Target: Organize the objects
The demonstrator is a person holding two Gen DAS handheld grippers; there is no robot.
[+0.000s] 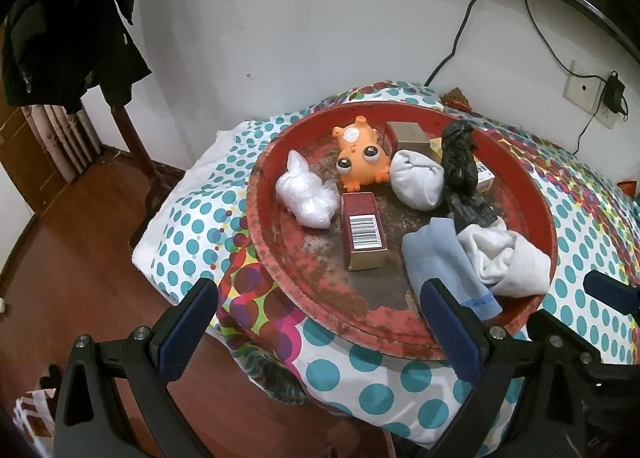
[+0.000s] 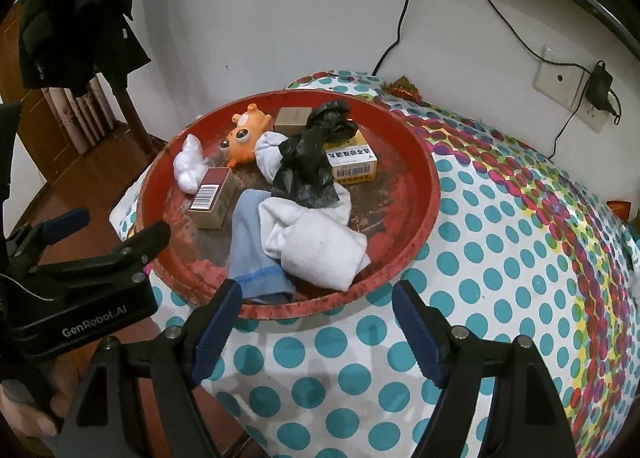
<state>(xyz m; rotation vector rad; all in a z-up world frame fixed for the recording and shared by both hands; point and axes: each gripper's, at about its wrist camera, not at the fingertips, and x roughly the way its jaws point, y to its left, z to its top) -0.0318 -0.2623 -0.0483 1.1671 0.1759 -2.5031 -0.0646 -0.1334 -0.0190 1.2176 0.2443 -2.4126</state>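
Note:
A worn red round tray (image 1: 520,186) (image 2: 424,162) lies on a dotted bedspread. In it are an orange toy (image 1: 362,156) (image 2: 244,134), a white plastic bag (image 1: 306,198) (image 2: 190,166), a red barcode box (image 1: 364,234) (image 2: 212,198), a blue sock (image 1: 444,262) (image 2: 252,246), white socks (image 1: 508,258) (image 2: 316,250), a rolled white sock (image 1: 418,180), a black bag (image 1: 462,162) (image 2: 308,162), a yellow box (image 2: 354,164) and a brown box (image 1: 408,136) (image 2: 294,116). My left gripper (image 1: 320,318) is open at the tray's near rim. My right gripper (image 2: 316,326) is open just short of the rim.
The dotted bedspread (image 2: 500,258) covers the bed to the right. A black coat (image 1: 68,18) hangs on a wooden stand at left over the wood floor (image 1: 80,238). A wall socket with charger (image 2: 588,94) and cables are behind.

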